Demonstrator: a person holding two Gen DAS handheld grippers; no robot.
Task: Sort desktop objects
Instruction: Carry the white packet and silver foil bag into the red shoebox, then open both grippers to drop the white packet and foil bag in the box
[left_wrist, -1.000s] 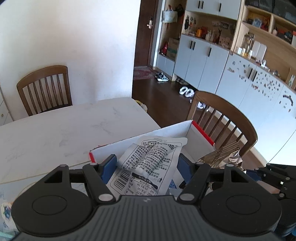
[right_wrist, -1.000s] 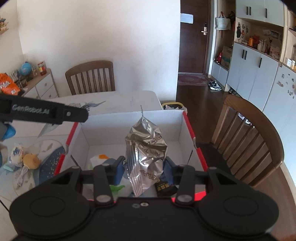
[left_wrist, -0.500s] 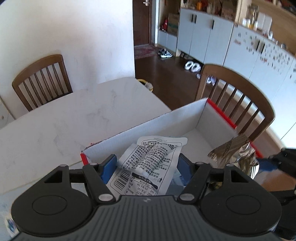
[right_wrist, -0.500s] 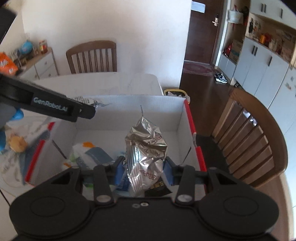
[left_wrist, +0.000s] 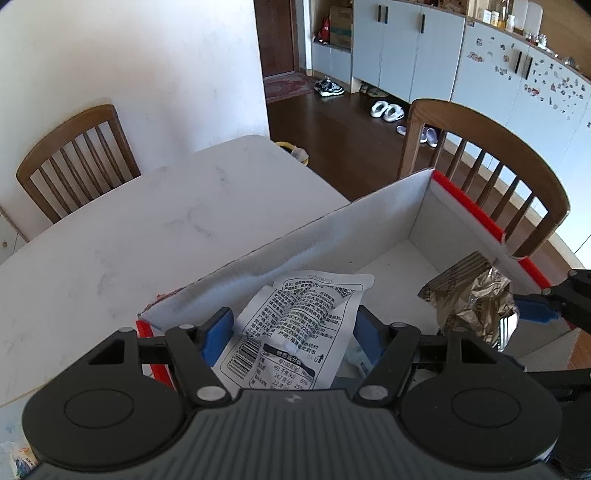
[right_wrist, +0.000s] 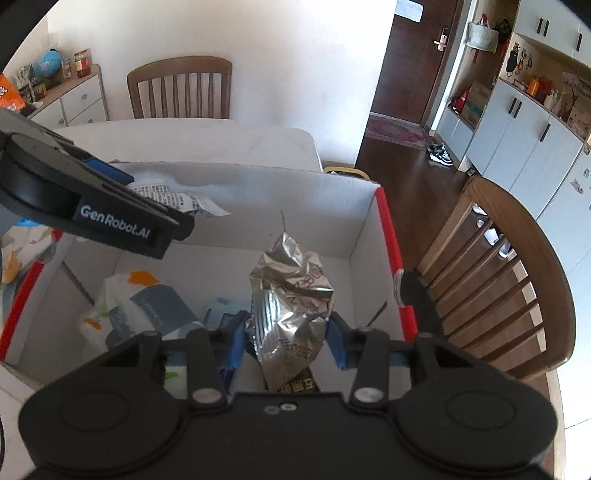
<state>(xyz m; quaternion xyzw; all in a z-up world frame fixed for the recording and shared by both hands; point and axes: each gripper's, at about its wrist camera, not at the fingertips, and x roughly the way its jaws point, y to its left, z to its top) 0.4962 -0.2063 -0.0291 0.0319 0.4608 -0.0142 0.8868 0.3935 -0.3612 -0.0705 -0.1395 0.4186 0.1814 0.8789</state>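
Note:
My left gripper (left_wrist: 295, 334) is shut on a white printed packet (left_wrist: 295, 332), held over the near left corner of a white cardboard box with red edges (left_wrist: 332, 240). My right gripper (right_wrist: 288, 341) is shut on a crumpled silver foil bag (right_wrist: 291, 295), held inside the same box (right_wrist: 280, 192) near its right wall. In the left wrist view the foil bag (left_wrist: 476, 299) and a blue pad (left_wrist: 535, 308) of the right gripper show at the right. In the right wrist view the left gripper's body (right_wrist: 92, 206) crosses the upper left with its packet (right_wrist: 177, 201).
Several packets (right_wrist: 140, 306) lie on the box floor at the left. The box stands on a white marble table (left_wrist: 129, 240). Wooden chairs (left_wrist: 480, 177) stand beside and behind the table (right_wrist: 177, 88). More snack bags (right_wrist: 22, 243) lie left of the box.
Both grippers have sunk toward the box with their packets still held. The box fills more of each view, and the left gripper now reaches over the box's left rim.

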